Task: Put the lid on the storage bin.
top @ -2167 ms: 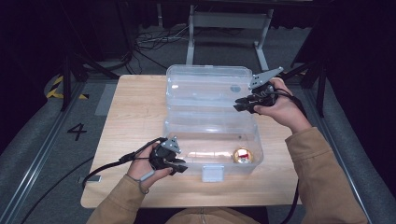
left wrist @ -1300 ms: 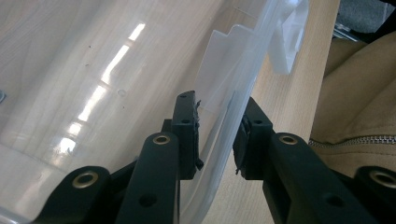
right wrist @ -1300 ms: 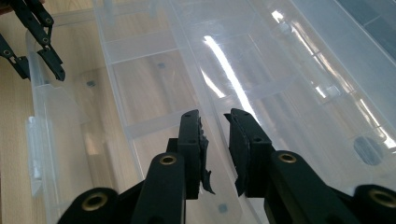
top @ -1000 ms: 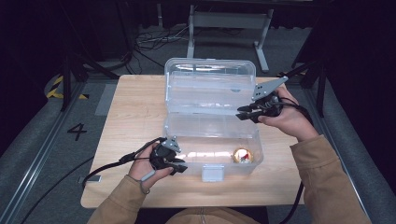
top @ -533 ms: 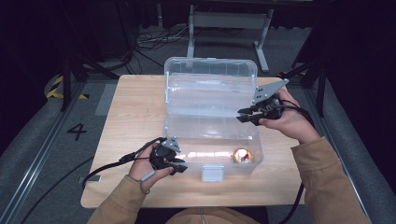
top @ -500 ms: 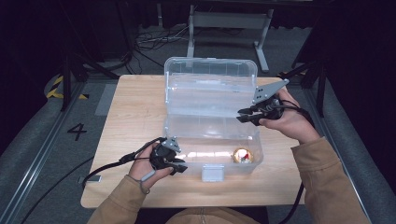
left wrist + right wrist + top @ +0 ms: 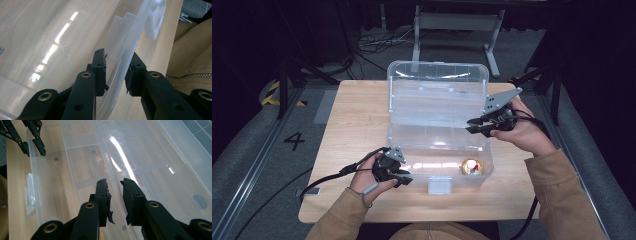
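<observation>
Left gripper [image 7: 398, 175] clamps the clear storage box's [image 7: 439, 150] front wall; right gripper [image 7: 476, 126] clamps the raised lid [image 7: 437, 92]. Losing either grip would drop the lid onto the box.

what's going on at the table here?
A person works a clear plastic storage box on a wooden table with two handheld grippers. The left gripper straddles the box's front wall, one jaw inside and one outside. The right gripper is at the right edge of the hinged lid, which stands raised at the back; whether it actually pinches the lid is hard to tell. A small round gold and red object sits in the box's front right corner.
</observation>
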The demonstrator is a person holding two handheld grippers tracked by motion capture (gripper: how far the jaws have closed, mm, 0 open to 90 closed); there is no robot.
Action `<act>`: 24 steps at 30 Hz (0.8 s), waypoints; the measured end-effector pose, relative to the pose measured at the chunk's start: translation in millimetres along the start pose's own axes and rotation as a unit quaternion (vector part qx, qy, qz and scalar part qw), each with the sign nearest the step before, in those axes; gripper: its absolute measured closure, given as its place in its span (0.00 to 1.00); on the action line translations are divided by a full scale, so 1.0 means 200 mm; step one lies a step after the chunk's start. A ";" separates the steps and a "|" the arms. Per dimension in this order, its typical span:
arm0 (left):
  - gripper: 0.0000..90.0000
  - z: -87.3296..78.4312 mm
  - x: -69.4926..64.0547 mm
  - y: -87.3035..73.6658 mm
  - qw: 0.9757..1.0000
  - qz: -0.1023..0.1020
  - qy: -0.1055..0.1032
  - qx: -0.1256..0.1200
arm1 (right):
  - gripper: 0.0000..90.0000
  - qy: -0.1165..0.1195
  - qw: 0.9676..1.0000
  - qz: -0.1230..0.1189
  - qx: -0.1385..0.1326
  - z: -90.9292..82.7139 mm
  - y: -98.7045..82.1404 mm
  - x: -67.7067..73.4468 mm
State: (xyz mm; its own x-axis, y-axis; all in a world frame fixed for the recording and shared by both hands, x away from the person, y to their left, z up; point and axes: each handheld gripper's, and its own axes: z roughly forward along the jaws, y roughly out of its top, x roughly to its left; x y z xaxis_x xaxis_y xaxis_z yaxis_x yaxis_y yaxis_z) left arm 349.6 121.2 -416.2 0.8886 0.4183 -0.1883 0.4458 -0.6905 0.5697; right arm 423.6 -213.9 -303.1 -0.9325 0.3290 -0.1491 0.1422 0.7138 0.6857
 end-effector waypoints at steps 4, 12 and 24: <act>0.81 0.00 0.00 0.00 1.000 0.000 0.000 0.000 | 0.83 0.000 1.000 -0.002 -0.001 0.00 0.00 0.01; 0.81 0.00 0.00 0.00 1.000 -0.001 0.000 0.000 | 0.83 0.002 1.000 -0.006 0.002 -0.01 -0.01 0.02; 0.81 0.00 0.00 0.00 1.000 -0.001 0.000 -0.001 | 0.83 0.005 1.000 -0.017 0.008 -0.02 -0.02 0.06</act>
State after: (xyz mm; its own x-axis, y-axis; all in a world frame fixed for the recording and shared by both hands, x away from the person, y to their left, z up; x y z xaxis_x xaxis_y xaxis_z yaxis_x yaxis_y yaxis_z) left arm 349.6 121.2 -416.2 0.8876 0.4201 -0.1887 0.4473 -0.6890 0.5703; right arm 410.4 -214.1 -305.0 -0.9404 0.2977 -0.1643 0.1154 0.7339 0.6694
